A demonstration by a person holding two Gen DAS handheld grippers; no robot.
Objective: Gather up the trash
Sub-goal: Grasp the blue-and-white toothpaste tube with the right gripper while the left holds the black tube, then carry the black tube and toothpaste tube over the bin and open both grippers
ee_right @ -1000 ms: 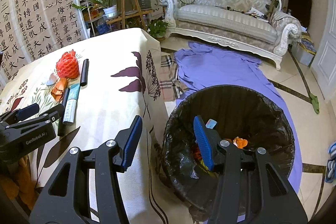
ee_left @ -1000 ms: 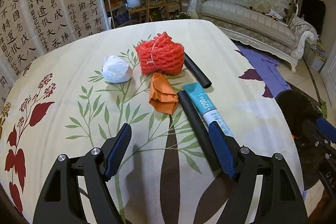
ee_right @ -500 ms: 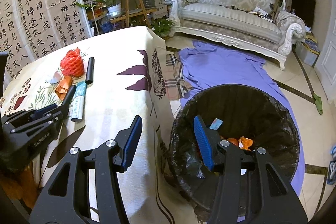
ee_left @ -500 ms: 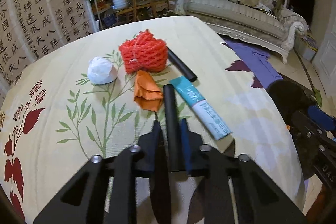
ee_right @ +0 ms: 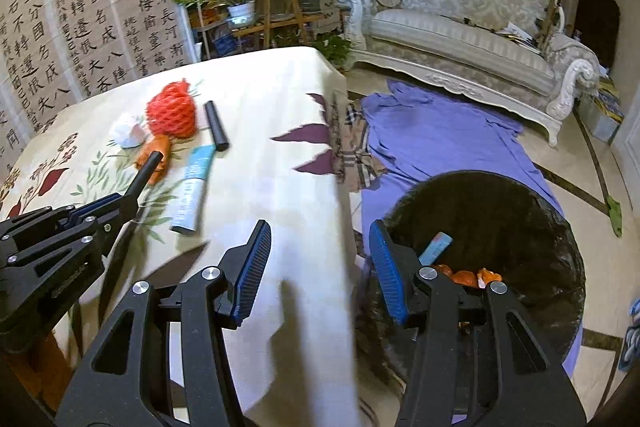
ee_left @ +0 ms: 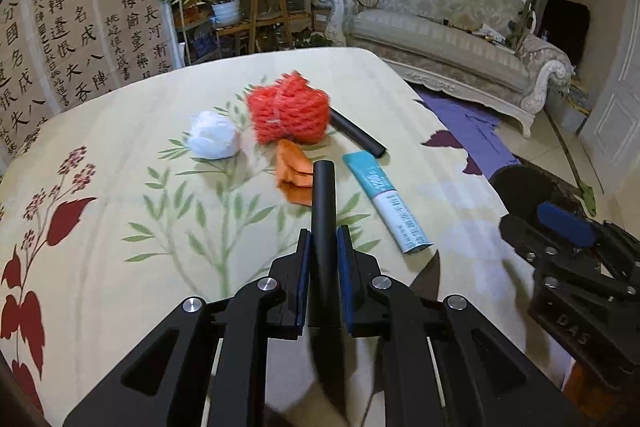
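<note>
**Black tube clamped in the left jaws above the table**

A floral-cloth table point(ee_left: 120, 155) stands beside a black-lined trash bin point(ee_right: 500, 211). The right gripper point(ee_right: 320, 263) hangs over the table's edge, jaws apart and empty. The left gripper point(ee_left: 323, 247) is clenched on a black tube point(ee_left: 323, 195), which lies lengthwise between the blue pads, its far end jutting forward, raised above an orange wrapper point(ee_left: 294, 167).

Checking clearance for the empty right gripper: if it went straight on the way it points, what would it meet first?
Probably the cream floral tablecloth near the table's edge; the open right gripper straddles that edge beside the black-lined trash bin. Depth is unclear.
</note>
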